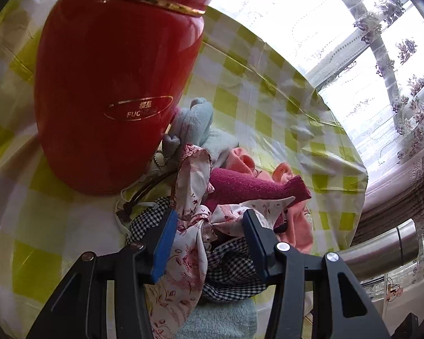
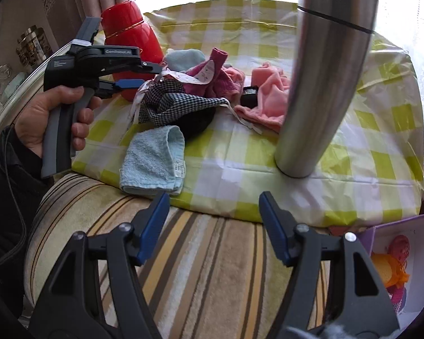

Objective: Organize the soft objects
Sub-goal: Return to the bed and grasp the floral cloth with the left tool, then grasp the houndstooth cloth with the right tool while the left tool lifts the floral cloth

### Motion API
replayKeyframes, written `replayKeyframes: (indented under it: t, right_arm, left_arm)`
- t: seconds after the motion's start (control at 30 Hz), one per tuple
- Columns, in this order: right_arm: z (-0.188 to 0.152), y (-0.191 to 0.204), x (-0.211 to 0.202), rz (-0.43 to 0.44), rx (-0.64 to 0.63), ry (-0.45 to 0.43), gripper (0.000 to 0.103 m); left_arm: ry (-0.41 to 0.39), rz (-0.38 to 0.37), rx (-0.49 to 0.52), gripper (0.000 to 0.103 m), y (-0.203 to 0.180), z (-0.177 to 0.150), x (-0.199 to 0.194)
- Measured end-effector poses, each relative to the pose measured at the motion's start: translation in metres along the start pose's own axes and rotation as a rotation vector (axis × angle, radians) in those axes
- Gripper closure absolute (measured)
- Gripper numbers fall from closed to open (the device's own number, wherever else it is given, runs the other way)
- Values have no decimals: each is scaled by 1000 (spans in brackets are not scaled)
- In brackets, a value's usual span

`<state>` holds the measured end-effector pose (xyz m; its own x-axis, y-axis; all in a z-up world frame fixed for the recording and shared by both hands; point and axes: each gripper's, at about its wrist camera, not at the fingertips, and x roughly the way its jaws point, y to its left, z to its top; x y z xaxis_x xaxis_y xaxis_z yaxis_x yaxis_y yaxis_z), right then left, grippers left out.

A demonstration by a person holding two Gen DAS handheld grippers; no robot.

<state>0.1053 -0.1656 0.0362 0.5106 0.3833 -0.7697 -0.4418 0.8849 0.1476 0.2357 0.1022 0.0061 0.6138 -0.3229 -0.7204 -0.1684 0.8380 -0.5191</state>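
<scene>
While the floral ribbon cloth [image 1: 189, 226] lies bunched between the blue pads of the left gripper [image 1: 209, 243], the jaws stand part-way apart around it, and whether the pads actually press on the fabric cannot be told. Item: black-and-white houndstooth cloth [image 1: 231, 268], directly under the ribbon cloth and also between the jaws. Item: magenta knit piece [image 1: 240, 186], just beyond the jaw tips, touching a pink fleece cloth [image 1: 294, 226] to its right. Item: pale blue soft piece [image 1: 195, 121], farther back, pressed against the red vacuum flask [image 1: 110, 90], which stands close on the left of the heap and leaves little room on that side. Item: light blue towel [image 2: 152, 158], folded, lying at the near edge of the checked tablecloth [image 2: 353, 169] with one corner hanging over it, just ahead of the right gripper [image 2: 214, 220]. That gripper hangs with jaws wide apart and nothing between them, above a striped cushion [image 2: 198, 268] short of the table edge. Item: steel tumbler [image 2: 325, 79], upright to the right of the heap; open checked surface lies between it and the towel. A small black box [image 2: 249, 96] sits against the pink fleece. A hand [image 2: 51, 118] grips the left gripper's handle at the table's left edge.
</scene>
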Motion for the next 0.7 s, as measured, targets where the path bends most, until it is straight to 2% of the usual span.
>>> replayKeyframes:
  t: [0.03,0.17,0.23,0.3,0.43,0.7]
  right_arm:
    - [5,4,4,10,-7,2,34]
    - [26,17,24,40,-21,1,34]
    - [37,21,36,58,-13,8,34]
    - [48,26,51,78,1,18,34]
    - [65,30,78,101,49,39,34]
    - [87,35,120,101,116,58,34]
  left_arm:
    - [10,-7,-4,62,2,0,4]
    - [40,-19,1,73,8,-4,15]
    - [40,-27,11,83,10,-7,16]
    - [25,-24,28,87,10,-10,13]
    - [-28,-33,16,89,14,-15,0]
    - [-173,-45,-51,90,38,-32,-53]
